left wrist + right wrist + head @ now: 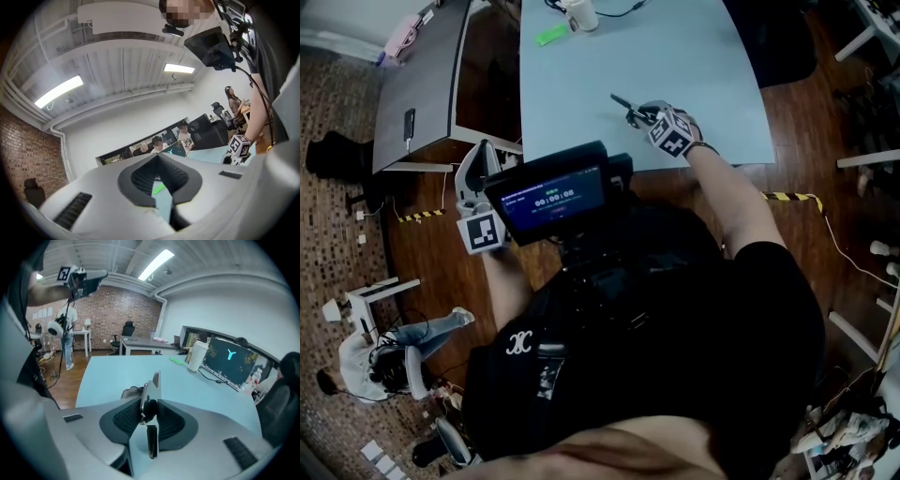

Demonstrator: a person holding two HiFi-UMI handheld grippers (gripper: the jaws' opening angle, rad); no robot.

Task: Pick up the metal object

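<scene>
The metal object (151, 392), a slim shiny hinged tool with a black pivot, stands upright between the ribbed pads of my right gripper (149, 405), which is shut on it. In the head view the right gripper (643, 114) is over the near part of the light blue table (675, 56), and the metal object (622, 101) sticks out toward the far left. Whether it is off the tabletop I cannot tell. My left gripper (474, 176) hangs beside the table's near left corner, below its top. In its own view the left gripper (159, 186) is open with nothing in it.
A white cup (581, 14) and a green item (551, 36) sit at the table's far end, with a monitor (229, 359) behind the white cup (196, 357). A grey desk (422, 75) stands to the left. A camera screen (553, 197) hangs on the person's chest.
</scene>
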